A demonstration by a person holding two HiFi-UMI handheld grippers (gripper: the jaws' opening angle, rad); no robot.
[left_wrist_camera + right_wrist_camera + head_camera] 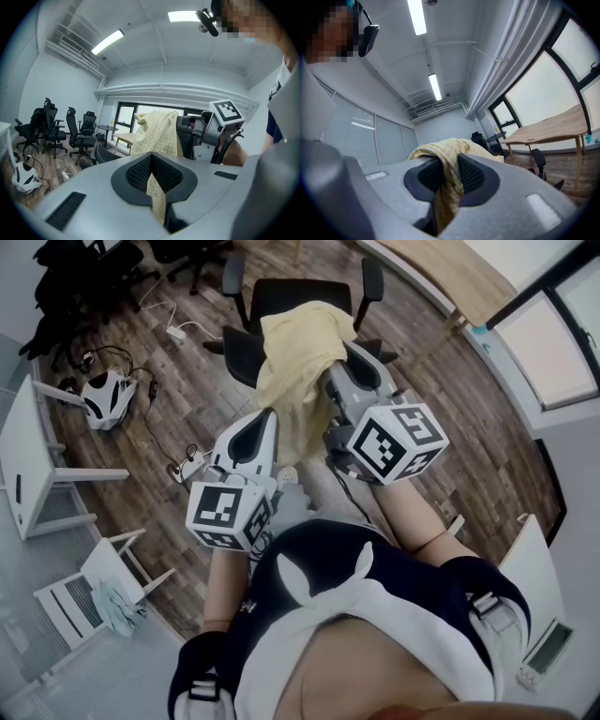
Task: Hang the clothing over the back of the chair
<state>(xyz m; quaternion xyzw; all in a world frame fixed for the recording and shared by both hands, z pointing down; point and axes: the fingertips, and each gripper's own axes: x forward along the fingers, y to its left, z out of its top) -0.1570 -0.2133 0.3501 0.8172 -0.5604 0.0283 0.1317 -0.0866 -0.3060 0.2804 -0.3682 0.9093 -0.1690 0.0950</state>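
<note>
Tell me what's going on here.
A person holds a gripper in each hand. The left gripper and the right gripper are both shut on a yellow garment, holding it up at a black chair. The garment hangs from the jaws above the seat. Whether it already lies over the chair's back cannot be told.

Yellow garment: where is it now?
Head view, centre: the yellow garment hangs clamped in the left tongs and right tongs, by the black chair.

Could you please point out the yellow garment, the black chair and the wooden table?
yellow garment (298,357), head view, draped middle
black chair (233,277), head view, an armrest
wooden table (442,268), head view, top
</note>
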